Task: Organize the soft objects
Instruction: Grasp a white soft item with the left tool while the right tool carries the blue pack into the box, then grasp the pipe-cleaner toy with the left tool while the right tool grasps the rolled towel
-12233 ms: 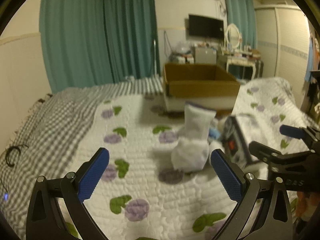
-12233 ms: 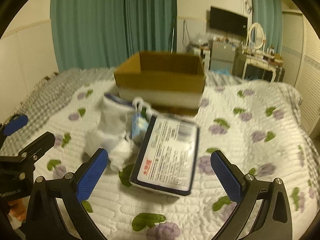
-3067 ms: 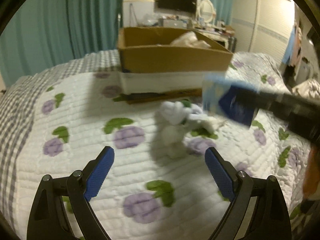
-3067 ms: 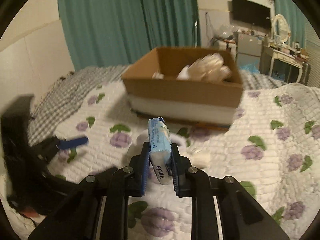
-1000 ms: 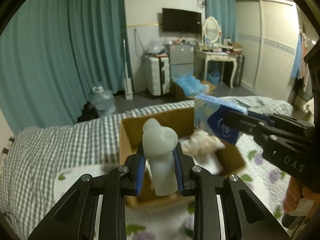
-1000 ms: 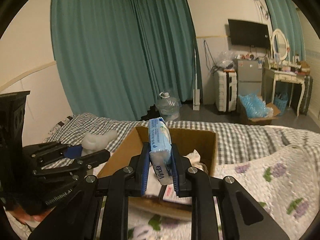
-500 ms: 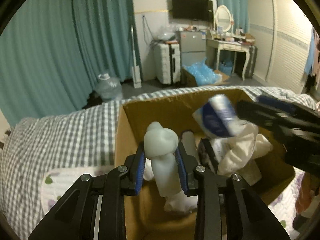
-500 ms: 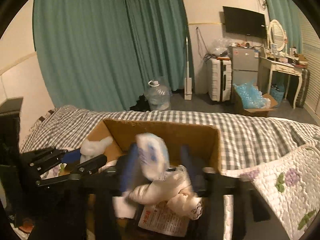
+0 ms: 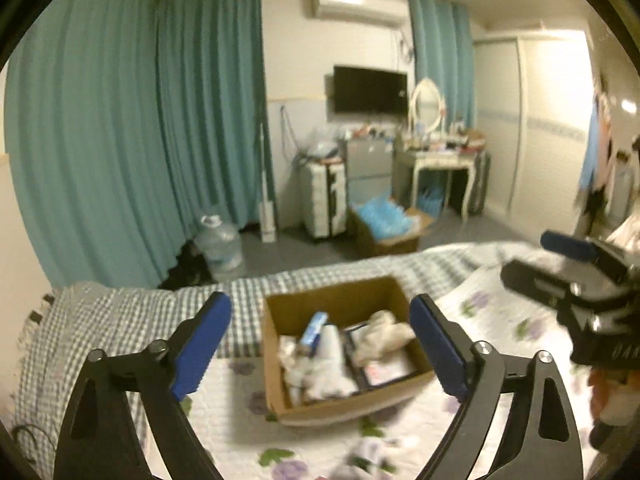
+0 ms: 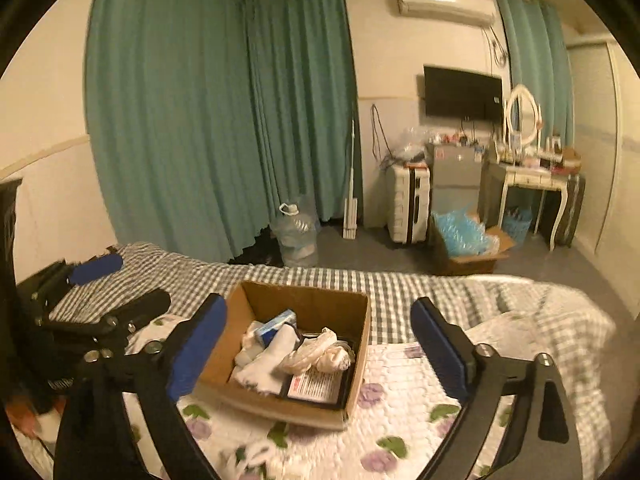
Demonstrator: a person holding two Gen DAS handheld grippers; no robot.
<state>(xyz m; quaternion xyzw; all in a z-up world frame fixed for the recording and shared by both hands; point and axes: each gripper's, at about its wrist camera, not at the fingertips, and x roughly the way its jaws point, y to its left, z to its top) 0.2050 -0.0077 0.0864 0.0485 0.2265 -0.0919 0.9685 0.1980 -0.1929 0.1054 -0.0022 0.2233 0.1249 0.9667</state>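
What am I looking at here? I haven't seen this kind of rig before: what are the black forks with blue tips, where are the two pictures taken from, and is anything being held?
There is no robot. A person carries a hand-held gripper in each hand, and each has a fisheye camera looking forward along its two fingers.

One picture is from the left gripper, the other from the right gripper. The blue strips are the finger pads.

Both look down at a bed with a floral quilt and a cardboard box on it. In the box lie a white sock, a cream cloth bundle, a blue tissue pack and a flat packet.

Both sets of jaws are opening, with nothing between them.
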